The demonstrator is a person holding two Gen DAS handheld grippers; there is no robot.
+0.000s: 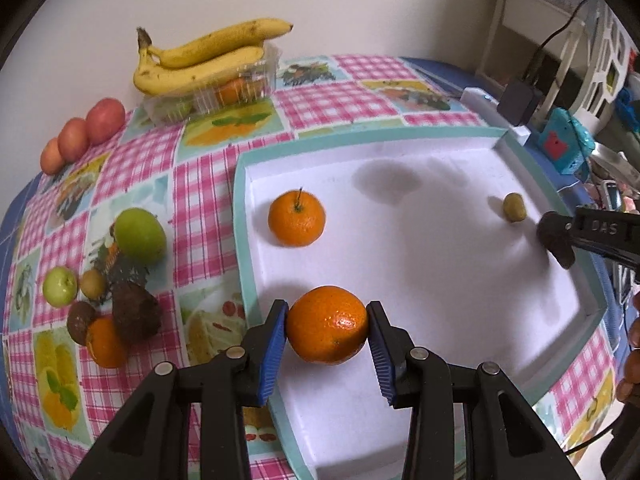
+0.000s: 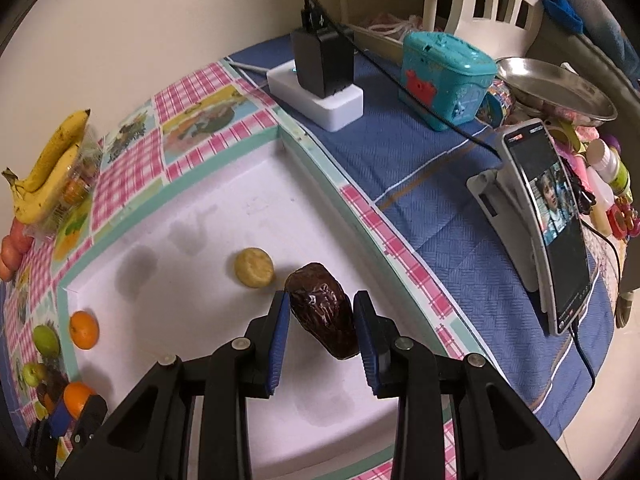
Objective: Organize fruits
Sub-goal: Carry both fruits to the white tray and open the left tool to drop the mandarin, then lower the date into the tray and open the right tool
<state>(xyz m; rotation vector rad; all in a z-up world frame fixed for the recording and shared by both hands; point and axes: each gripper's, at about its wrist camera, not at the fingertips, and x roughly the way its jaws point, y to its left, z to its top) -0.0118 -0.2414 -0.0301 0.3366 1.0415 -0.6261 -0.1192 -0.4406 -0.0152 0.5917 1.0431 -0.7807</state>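
Observation:
My left gripper [image 1: 327, 330] is shut on an orange [image 1: 327, 325] just above the white tray [image 1: 420, 300], near its front left corner. A second orange [image 1: 296, 218] lies in the tray further back. My right gripper [image 2: 320, 322] is shut on a dark brown wrinkled fruit [image 2: 324, 314] over the tray's right side [image 2: 304, 216], beside a small yellowish fruit [image 2: 254, 267]. In the left wrist view the right gripper [image 1: 560, 240] shows at the tray's right rim, close to that small fruit [image 1: 514, 207]. The left gripper [image 2: 74, 408] with its orange appears at the lower left of the right wrist view.
On the checked cloth left of the tray lie green apples [image 1: 140, 236], another orange [image 1: 105, 342] and brown fruits [image 1: 134, 316]. Bananas [image 1: 200, 60] rest on a clear box, red apples [image 1: 90, 128] beside it. A charger block [image 2: 320, 88], teal box [image 2: 444, 80] and phone on a stand [image 2: 556, 224] sit right of the tray.

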